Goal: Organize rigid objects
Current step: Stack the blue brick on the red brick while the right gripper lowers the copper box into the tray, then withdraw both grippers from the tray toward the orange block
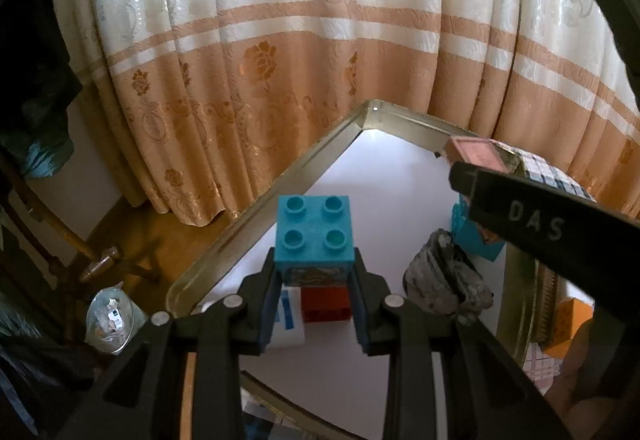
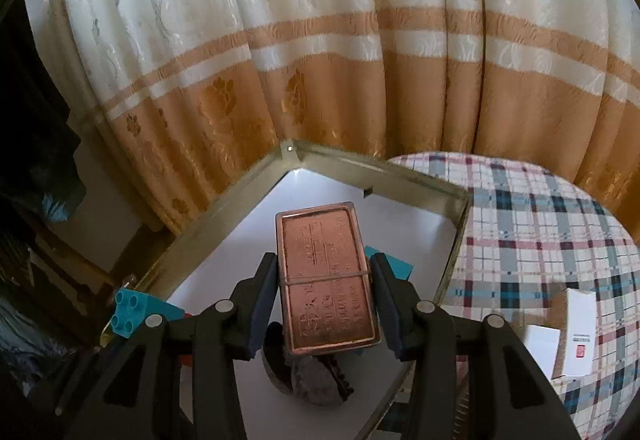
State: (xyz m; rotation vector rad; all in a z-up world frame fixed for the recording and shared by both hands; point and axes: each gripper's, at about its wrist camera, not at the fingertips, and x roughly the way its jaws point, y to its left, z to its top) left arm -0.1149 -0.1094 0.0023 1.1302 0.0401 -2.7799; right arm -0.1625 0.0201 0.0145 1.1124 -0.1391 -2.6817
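Gripping a turquoise studded block (image 1: pixel 313 236) by its two sides, the left gripper (image 1: pixel 316 280) is seen at the near edge of the left wrist view, its jaws narrowed onto the block, which is carried above a white tray (image 1: pixel 384 175) with a raised metallic rim. Directly beneath the block a red block (image 1: pixel 326 304) is seen on the tray floor, with a white and blue card (image 1: pixel 286 316) beside it to the left. A grey, crumpled lump (image 1: pixel 444 280) is seen to the right of these, and another turquoise piece (image 1: pixel 474 236) lies further right, partly hidden by the dark body of the other gripper.

In the right wrist view the right gripper (image 2: pixel 326 300) is closed on a copper-coloured rectangular tin (image 2: pixel 326 280), clamped along its long sides with the embossed lid facing up; a thin band is seen across the lid. The tin is held over the same tray, above the grey lump. To the right of the tray a plaid cloth (image 2: pixel 540 232) is spread, and two white boxes (image 2: pixel 576 332) are seen lying on it. Behind everything a cream and orange curtain (image 2: pixel 320 59) is hung.
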